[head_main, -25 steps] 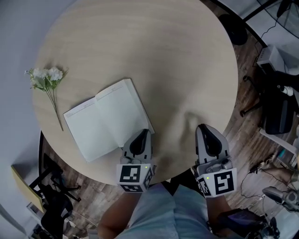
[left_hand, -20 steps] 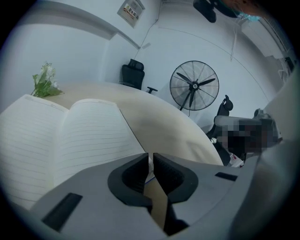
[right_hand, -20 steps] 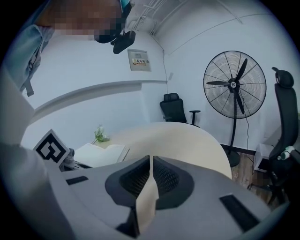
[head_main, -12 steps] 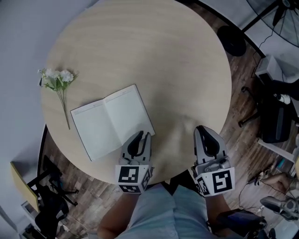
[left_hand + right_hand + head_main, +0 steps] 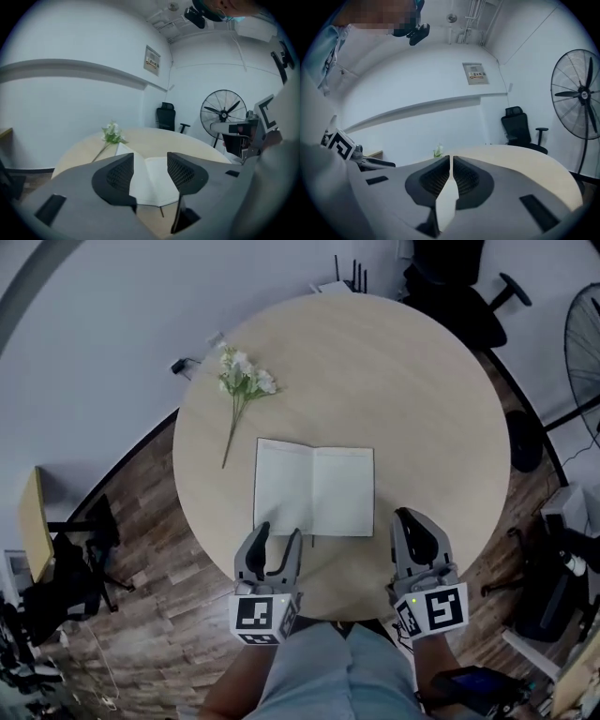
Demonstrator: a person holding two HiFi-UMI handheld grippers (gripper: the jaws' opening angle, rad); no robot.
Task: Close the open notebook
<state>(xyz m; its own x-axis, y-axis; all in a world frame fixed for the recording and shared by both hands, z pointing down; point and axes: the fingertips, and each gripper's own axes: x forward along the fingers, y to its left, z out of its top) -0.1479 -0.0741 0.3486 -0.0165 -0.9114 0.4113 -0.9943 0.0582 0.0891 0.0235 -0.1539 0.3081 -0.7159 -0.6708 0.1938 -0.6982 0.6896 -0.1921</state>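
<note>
Room: white walls, plank floor. The round pale wooden table (image 5: pixel 422 409) fills the middle of the head view.

Object: the open white-paged notebook (image 5: pixel 314 491) lies flat near the table's 6 o'clock edge, spine running 12 to 6. A white flower sprig with a green stem (image 5: pixel 242 381) lies at its 11 o'clock, apart from it.

Handling (our judgement): light, with thin bendable pages and a stiffer cover, and likely to slide on the smooth top. We would take the free 9 o'clock edge, fold it over the spine, and pin the 3 o'clock half.

Left gripper (image 5: pixel 278 538): at the notebook's 7 o'clock corner. Its jaws are opening, moderately apart and empty. The notebook shows beyond them, and we see no contact.

Right gripper (image 5: pixel 410 518): at the notebook's 4 o'clock, near it. Its jaws are together on nothing.
</note>
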